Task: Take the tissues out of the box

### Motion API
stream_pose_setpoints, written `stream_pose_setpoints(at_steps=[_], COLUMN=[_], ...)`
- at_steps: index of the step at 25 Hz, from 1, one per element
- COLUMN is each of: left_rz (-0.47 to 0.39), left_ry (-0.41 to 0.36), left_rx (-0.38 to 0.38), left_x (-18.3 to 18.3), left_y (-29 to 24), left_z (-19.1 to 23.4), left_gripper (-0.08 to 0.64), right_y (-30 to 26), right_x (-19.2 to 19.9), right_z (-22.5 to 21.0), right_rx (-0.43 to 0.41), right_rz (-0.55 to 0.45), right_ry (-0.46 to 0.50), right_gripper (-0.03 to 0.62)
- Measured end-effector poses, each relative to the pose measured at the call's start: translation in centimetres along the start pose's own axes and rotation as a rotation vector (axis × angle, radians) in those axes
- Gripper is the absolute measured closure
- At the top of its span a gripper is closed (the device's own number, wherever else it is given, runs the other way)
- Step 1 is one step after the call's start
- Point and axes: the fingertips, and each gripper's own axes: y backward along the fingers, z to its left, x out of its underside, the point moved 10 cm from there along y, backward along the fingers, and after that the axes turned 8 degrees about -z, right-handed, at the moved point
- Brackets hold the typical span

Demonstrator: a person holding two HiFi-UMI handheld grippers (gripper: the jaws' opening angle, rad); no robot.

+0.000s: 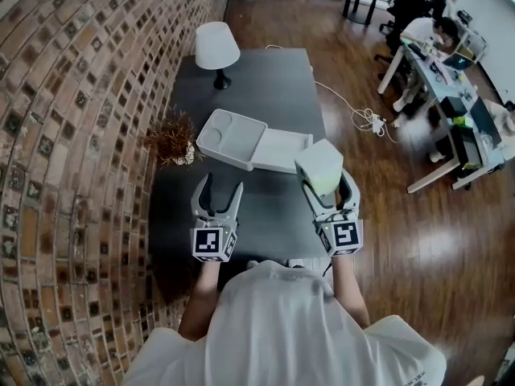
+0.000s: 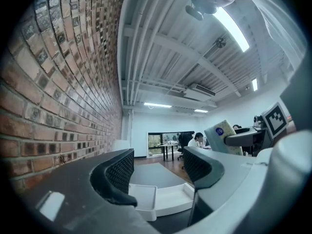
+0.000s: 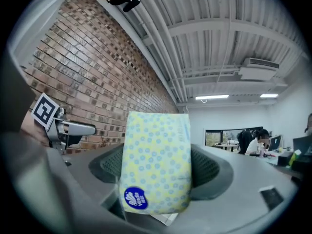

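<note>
A tissue pack (image 1: 320,166) with a yellow and blue dotted wrapper stands upright in the air over the dark table's (image 1: 265,79) near right part. My right gripper (image 1: 326,185) is shut on it, and its pads press the pack's (image 3: 157,162) two sides. An open white box (image 1: 211,135) lies on the table just beyond, with its flat lid (image 1: 282,149) folded out to the right. Nothing shows inside it. My left gripper (image 1: 217,190) hovers open and empty to the left, nearer than the box (image 2: 161,201). The left gripper view shows the pack (image 2: 222,135) off to its right.
A white table lamp (image 1: 217,48) stands at the table's far end. A dried plant (image 1: 171,139) sits at the left edge, against the brick wall (image 1: 72,119). A cable (image 1: 354,115) runs across the wooden floor on the right, towards desks where a seated person (image 1: 422,30) works.
</note>
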Motion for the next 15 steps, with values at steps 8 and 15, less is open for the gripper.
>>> stream_pose_setpoints(at_steps=[8, 15], left_rz=[0.013, 0.006], left_ry=[-0.006, -0.004], left_rx=[-0.021, -0.017], left_x=[-0.2, -0.1], left_y=[-0.7, -1.3], left_z=[0.2, -0.3], left_gripper=[0.259, 0.259], right_y=[-0.2, -0.5], right_x=[0.0, -0.4], right_z=[-0.3, -0.4], right_rx=[0.006, -0.003], right_rz=[-0.016, -0.021], right_ry=[-0.006, 0.008], right_gripper=[0.193, 0.195])
